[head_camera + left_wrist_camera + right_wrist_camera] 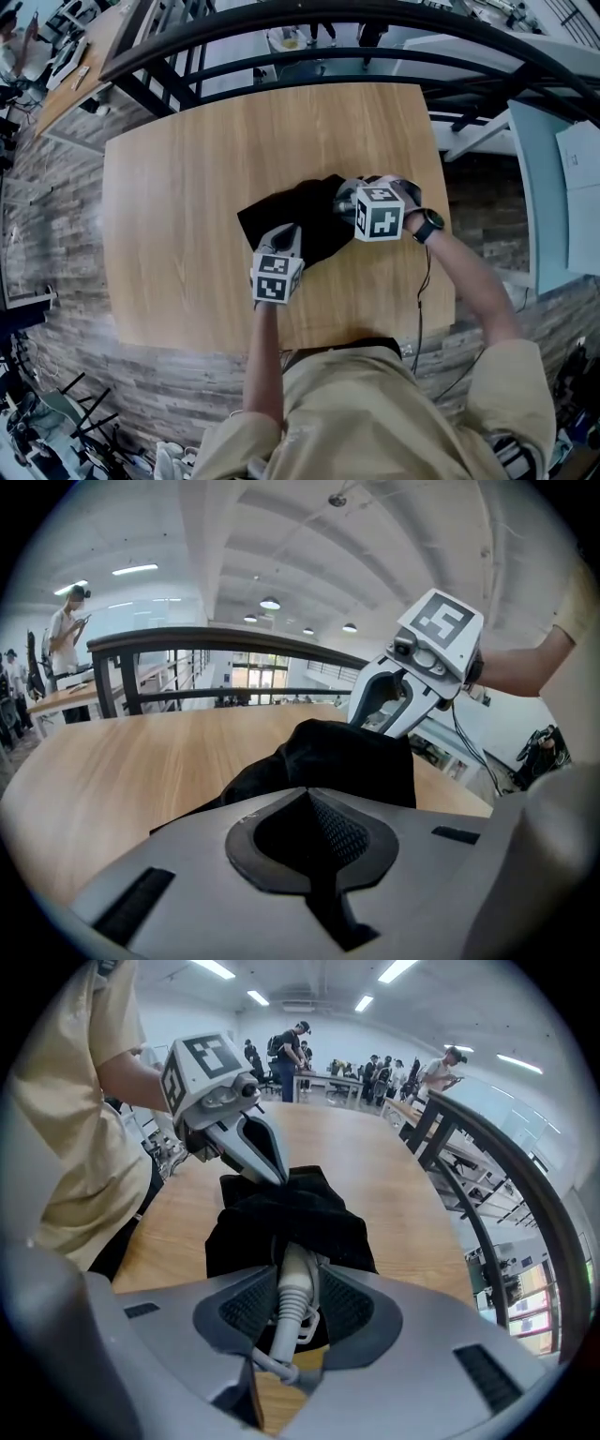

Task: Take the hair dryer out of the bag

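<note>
A black cloth bag (302, 220) lies bunched on the wooden table (187, 187). My left gripper (286, 239) is at its near end, shut on a fold of the black fabric (347, 757). In the right gripper view its fingertips (270, 1171) pinch the bag's far end. My right gripper (295, 1283) is shut on the hair dryer (291, 1288), a pale grey handle with a ribbed cord sleeve sticking out of the bag's mouth (281, 1218). The rest of the dryer is hidden inside the bag. In the head view my right gripper (345, 202) is at the bag's right side.
A dark metal railing (281, 28) curves along the table's far edge. The cord (422, 281) hangs off the near right table edge by the person's right arm. Other desks and people stand in the background, far away.
</note>
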A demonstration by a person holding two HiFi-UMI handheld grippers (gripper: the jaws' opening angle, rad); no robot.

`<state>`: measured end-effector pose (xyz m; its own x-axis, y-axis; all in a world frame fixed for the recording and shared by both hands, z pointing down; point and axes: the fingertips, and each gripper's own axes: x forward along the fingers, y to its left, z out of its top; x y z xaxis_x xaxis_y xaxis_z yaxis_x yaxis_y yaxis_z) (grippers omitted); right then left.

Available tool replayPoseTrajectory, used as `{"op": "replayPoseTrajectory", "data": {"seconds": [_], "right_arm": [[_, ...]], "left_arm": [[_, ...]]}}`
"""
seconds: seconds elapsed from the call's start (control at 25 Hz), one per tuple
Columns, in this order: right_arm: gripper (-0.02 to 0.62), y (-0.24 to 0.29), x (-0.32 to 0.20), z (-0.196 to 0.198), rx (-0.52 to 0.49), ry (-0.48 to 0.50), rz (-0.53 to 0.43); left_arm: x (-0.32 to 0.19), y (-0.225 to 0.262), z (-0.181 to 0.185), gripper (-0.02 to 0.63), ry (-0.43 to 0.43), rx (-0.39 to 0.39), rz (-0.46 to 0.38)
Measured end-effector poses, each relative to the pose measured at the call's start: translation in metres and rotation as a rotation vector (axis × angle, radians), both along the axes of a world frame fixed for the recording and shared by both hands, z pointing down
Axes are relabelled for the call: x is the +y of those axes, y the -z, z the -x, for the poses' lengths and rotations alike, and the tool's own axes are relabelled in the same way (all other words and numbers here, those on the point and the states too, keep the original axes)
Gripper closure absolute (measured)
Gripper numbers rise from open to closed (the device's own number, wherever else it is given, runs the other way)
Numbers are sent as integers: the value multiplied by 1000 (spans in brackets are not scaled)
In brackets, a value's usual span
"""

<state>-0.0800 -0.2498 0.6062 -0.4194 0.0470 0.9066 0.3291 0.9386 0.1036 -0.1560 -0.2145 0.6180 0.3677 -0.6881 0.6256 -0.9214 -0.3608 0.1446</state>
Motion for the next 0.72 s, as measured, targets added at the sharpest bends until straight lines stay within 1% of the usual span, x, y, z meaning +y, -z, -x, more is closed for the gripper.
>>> {"op": "replayPoseTrajectory", "data": {"seconds": [0.16,0.24,0.32,0.4,0.48,0.52,0.6,0.64,0.72], "right_arm": [[456,-10,-4,-11,107,9,3],[456,-19,-7,-16,134,13,-4],[456,-26,-8,-21,136,3,1],[457,-22,-5,-23,100,-4,-1],[458,3,3,-17,13,-16,-5],[460,18,5,-14,-21,-14,-28],[460,35,4,-14,-46,10,-108],[462,38,3,-16,-56,10,-123],[463,42,2,-22,-79,-17,-99]], "left_arm": [[-2,4,-13,595,-14,6,-20],[-2,6,-20,595,-23,12,-24],[0,7,-26,595,-31,12,-24],[0,6,-30,595,-29,9,-21],[1,4,-28,595,-16,3,-17],[1,5,-24,595,-7,6,-16],[-1,7,-17,594,15,33,-20],[0,8,-15,594,26,52,-24],[2,9,-15,594,44,98,-39]]}}
